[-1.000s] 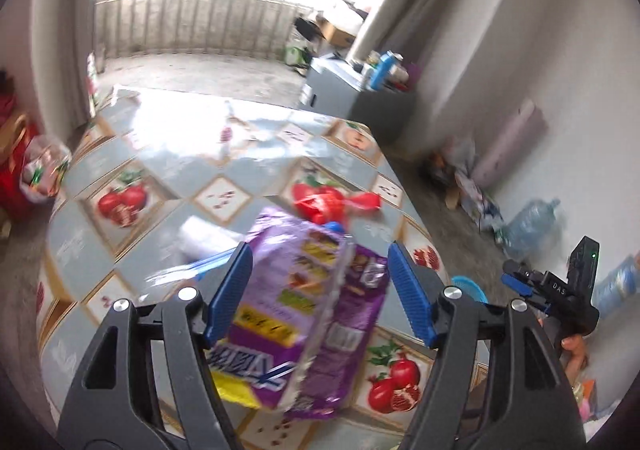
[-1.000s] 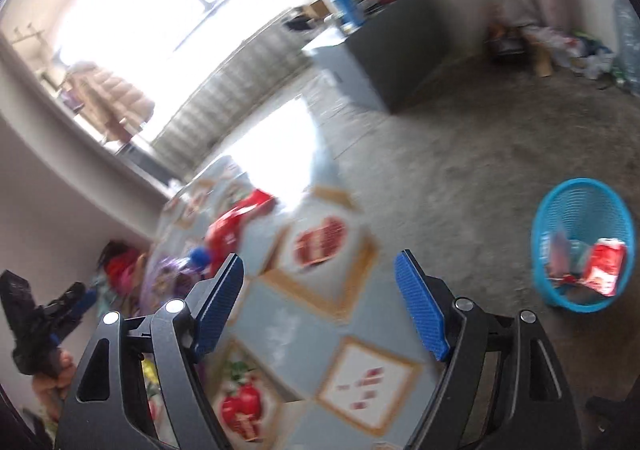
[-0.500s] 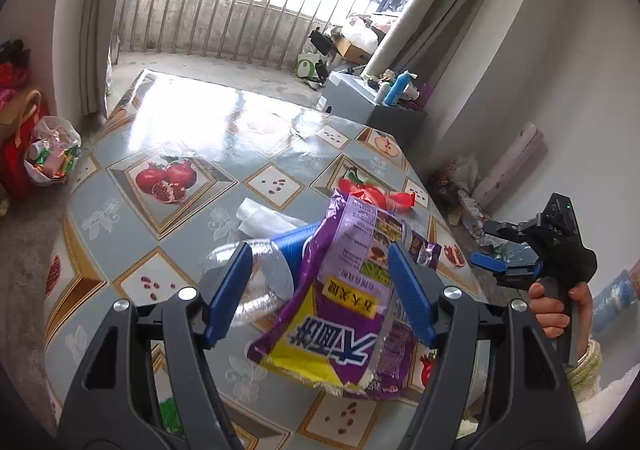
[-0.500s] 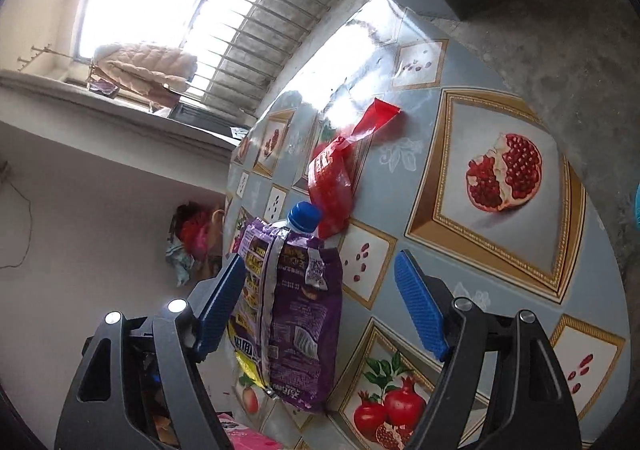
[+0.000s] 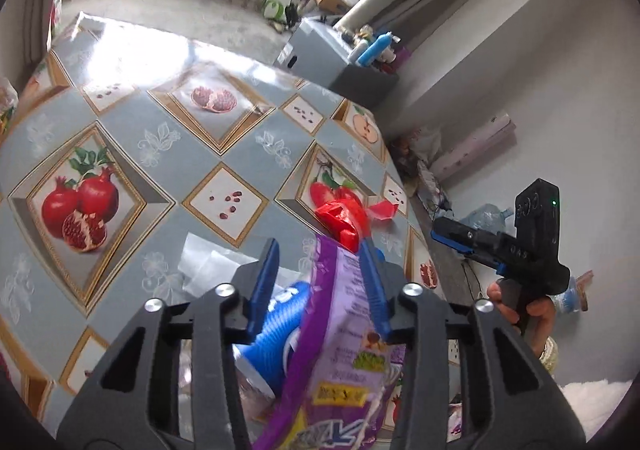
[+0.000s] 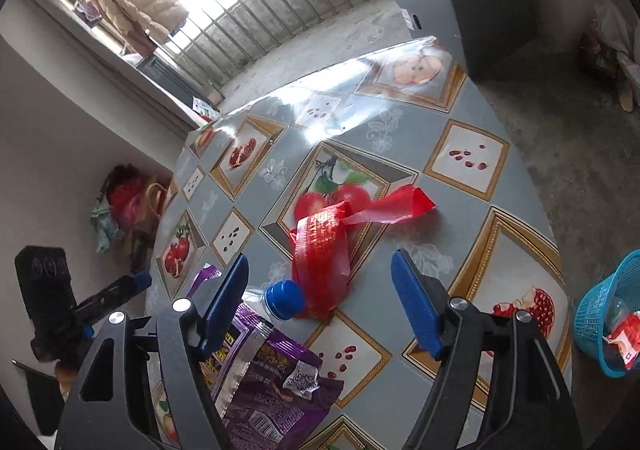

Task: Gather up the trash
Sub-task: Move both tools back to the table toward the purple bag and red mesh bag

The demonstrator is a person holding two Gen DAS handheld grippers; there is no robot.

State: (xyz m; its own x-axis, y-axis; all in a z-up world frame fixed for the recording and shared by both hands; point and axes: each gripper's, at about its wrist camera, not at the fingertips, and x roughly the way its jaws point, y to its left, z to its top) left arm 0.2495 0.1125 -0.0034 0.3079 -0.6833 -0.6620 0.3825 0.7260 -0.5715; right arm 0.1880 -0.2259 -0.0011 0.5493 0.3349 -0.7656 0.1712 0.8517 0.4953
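A purple snack bag [image 5: 340,362] lies on the fruit-patterned table [image 5: 192,165] over a clear bottle with a blue label [image 5: 276,322] and blue cap [image 6: 285,298]. My left gripper [image 5: 320,282] is open, its jaws down around the bag's top edge and the bottle. A red plastic wrapper [image 5: 344,215] lies just beyond; it also shows in the right wrist view [image 6: 324,246]. My right gripper [image 6: 324,298] is open and empty, hovering over the red wrapper and the bottle cap. The purple bag [image 6: 268,382] sits at its lower left.
A blue trash basket [image 6: 600,314] holding wrappers stands on the floor right of the table. A clear plastic scrap [image 5: 208,262] lies left of the bottle. A grey cabinet [image 5: 332,61] with bottles stands beyond the table. Clutter lines the wall.
My left gripper has dropped closer to the purple bag and narrowed around it. My right gripper swung from the floor and basket to above the red wrapper.
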